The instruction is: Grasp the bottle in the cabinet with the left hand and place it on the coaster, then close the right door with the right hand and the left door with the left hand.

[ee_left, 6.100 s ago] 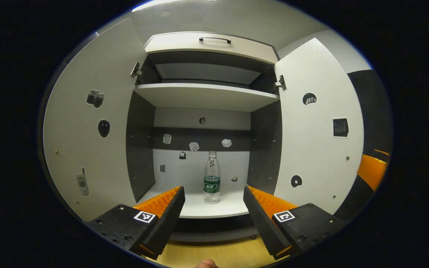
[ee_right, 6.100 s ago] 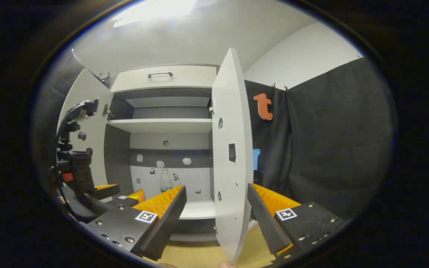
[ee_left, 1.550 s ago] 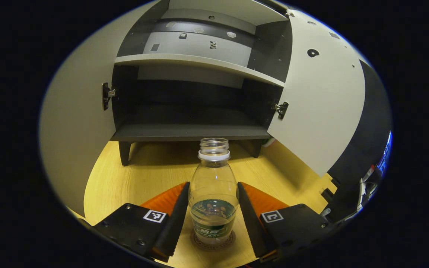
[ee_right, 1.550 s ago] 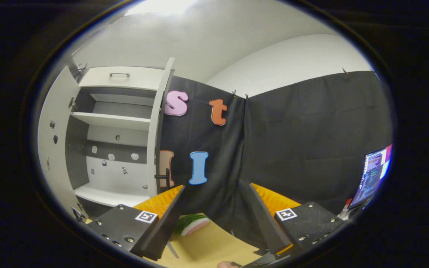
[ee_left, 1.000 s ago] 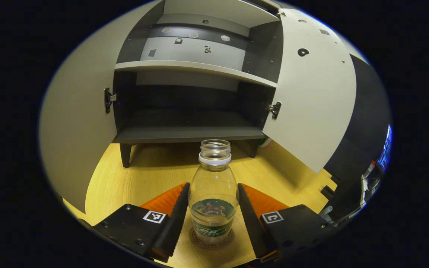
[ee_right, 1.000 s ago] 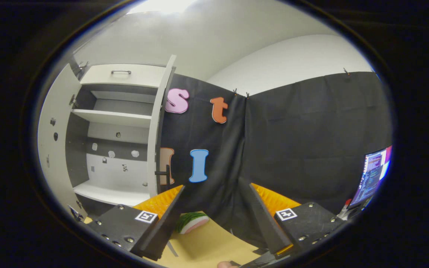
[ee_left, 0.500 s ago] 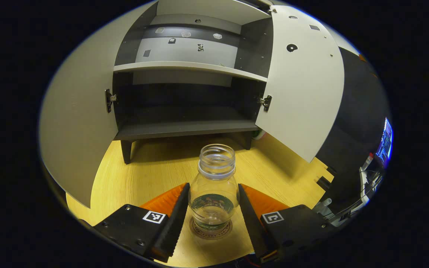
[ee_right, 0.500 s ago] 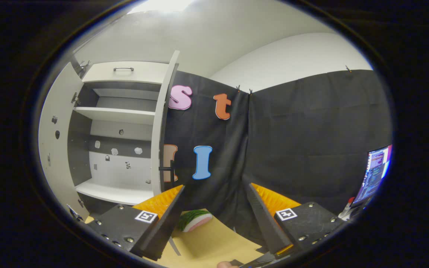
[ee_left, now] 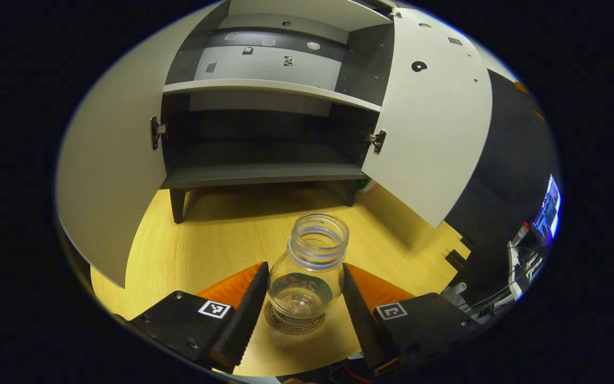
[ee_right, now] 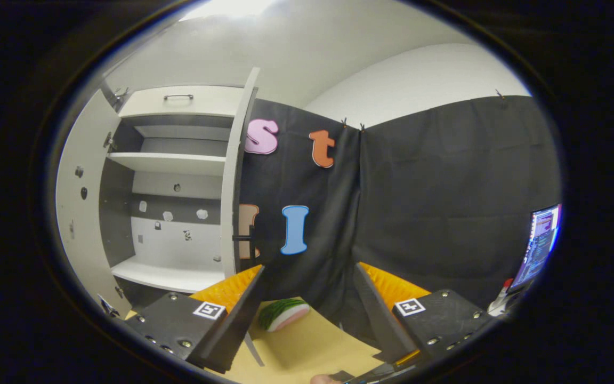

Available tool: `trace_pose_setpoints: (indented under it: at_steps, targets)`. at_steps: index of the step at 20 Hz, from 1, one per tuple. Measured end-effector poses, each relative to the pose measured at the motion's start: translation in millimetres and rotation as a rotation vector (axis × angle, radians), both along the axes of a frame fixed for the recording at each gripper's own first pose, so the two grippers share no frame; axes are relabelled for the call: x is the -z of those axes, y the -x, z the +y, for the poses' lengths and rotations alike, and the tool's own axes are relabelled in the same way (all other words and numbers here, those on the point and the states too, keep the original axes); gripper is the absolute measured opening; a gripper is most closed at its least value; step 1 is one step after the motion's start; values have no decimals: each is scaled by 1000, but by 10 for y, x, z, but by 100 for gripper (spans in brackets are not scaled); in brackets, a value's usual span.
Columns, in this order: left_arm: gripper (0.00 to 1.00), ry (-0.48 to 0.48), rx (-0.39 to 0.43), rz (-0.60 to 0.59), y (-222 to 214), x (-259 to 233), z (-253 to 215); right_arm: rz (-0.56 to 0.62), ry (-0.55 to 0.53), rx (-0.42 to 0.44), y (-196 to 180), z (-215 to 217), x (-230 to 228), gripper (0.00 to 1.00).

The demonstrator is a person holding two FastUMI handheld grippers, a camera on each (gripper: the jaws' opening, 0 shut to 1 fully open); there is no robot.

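Our left gripper (ee_left: 305,290) sits with its 2 fingers flanking the bottle (ee_left: 305,274); they lie right against its sides, but we cannot tell whether they press it or have let go. The bottle stands capless and leans a little toward the right, its base on the coaster (ee_left: 292,320) on the wooden table (ee_left: 221,234), in front of the cabinet (ee_left: 264,133). So we judge step 1, the placing, nearly done, pending the release. Our right gripper (ee_right: 307,298) hangs spread wide with nothing between its fingers, near a green and pink object (ee_right: 284,313). The right door (ee_right: 234,181) and the left door (ee_left: 107,176) both stand wide open, so 2 closings remain.
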State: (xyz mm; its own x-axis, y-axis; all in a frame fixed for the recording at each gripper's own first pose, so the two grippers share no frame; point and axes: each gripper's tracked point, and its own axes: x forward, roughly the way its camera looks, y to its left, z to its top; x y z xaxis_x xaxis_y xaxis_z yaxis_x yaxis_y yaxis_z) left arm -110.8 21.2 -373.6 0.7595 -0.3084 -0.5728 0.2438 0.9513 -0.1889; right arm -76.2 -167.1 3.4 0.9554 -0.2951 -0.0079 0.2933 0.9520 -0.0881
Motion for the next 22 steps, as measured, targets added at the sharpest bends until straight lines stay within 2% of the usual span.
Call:
trace_pose_setpoints:
  at_steps: [1,2,10,12,14,16,22]
  targets:
    - [84,3,-1,2,0,-10,-11,3,0,1,-7,2,13,100]
    - [84,7,1,6,13,-6,-28,4,1,2,-11,0,25,96]
    - [85,6,2,-6,-11,-110,-46,15,-9,5,-35,-25,105,96]
    - [85,6,3,-12,-17,-182,-50,17,-11,4,-59,-23,115,100]
    - [85,13,5,-32,-33,-321,-59,23,-13,0,-69,-28,141,96]
    - [85,23,2,-69,-75,-544,-70,24,-17,-1,-107,-33,160,100]
    - [85,68,-16,-208,-273,-1330,-126,23,-54,-31,-242,-18,217,100]
